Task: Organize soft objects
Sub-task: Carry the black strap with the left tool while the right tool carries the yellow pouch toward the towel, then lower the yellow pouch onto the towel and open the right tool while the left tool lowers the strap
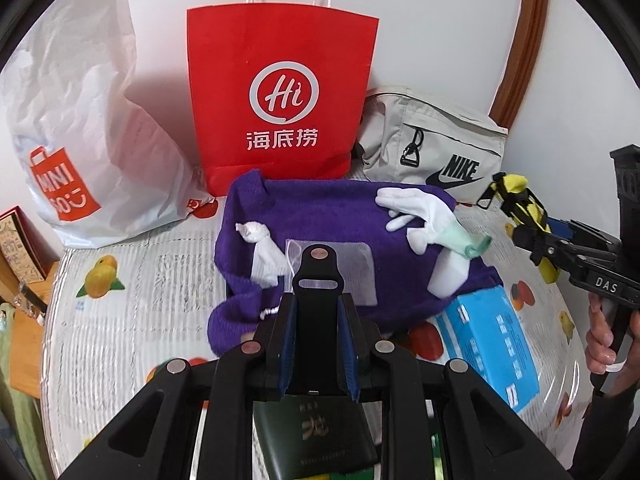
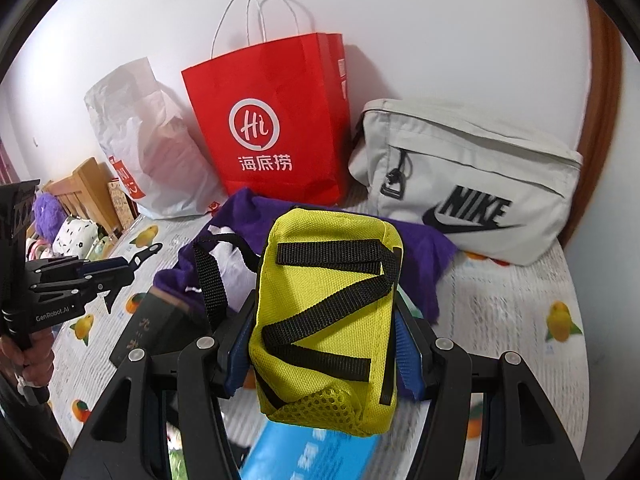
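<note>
My right gripper point(image 2: 324, 356) is shut on a yellow pouch with black straps point(image 2: 332, 320) and holds it above the table; both show at the right of the left wrist view point(image 1: 520, 204). My left gripper point(image 1: 317, 316) is shut on a black strap with a slotted end point(image 1: 317, 280), held over a purple towel point(image 1: 320, 216). On the towel lie white gloves point(image 1: 412, 216), a knotted white cloth point(image 1: 260, 248) and a clear pouch point(image 1: 356, 260). The left gripper shows at the left of the right wrist view point(image 2: 132, 260).
Against the wall stand a red paper bag point(image 1: 280, 100), a white Miniso plastic bag point(image 1: 80, 128) and a grey Nike bag point(image 2: 472, 184). A blue box point(image 1: 492, 344) and a dark green box point(image 1: 316, 436) lie near the front on the fruit-print tablecloth point(image 1: 132, 320).
</note>
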Motion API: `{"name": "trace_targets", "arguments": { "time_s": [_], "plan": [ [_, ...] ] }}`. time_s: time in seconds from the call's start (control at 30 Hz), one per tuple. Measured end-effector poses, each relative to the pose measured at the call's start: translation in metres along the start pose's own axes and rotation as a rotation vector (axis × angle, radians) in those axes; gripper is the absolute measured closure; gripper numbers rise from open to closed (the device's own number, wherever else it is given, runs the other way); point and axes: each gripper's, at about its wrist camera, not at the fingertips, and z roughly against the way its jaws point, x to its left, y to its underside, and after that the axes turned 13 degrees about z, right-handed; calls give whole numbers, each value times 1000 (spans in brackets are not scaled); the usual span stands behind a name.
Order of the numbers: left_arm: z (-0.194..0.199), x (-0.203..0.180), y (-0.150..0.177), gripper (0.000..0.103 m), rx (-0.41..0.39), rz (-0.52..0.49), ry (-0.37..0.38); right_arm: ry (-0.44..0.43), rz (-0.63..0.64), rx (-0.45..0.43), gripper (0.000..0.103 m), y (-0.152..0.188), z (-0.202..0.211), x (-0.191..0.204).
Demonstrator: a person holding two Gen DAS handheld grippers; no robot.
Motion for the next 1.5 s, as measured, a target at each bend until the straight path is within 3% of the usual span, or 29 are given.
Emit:
{"name": "trace_targets", "arguments": {
  "time_s": [0.4,0.6,0.8,1.17,1.5],
  "plan": [
    [-43,8,-31,83,37,29,8,-64,45,76,43,-32,-70,-1],
    [-56,12,-40,83,43,34,1,-134,26,142,43,-32,-106,-5],
    [-67,13,-43,83,58,37,0,-148,19,223,42,-25,-132,-8],
    [-85,9,-50,83,92,38,8,-187,-3,273,36,-20,-145,-10],
    [-114,6,-61,83,144,53,-7,-273,-41,249,29,-24,-143,-15]
  ]
}}
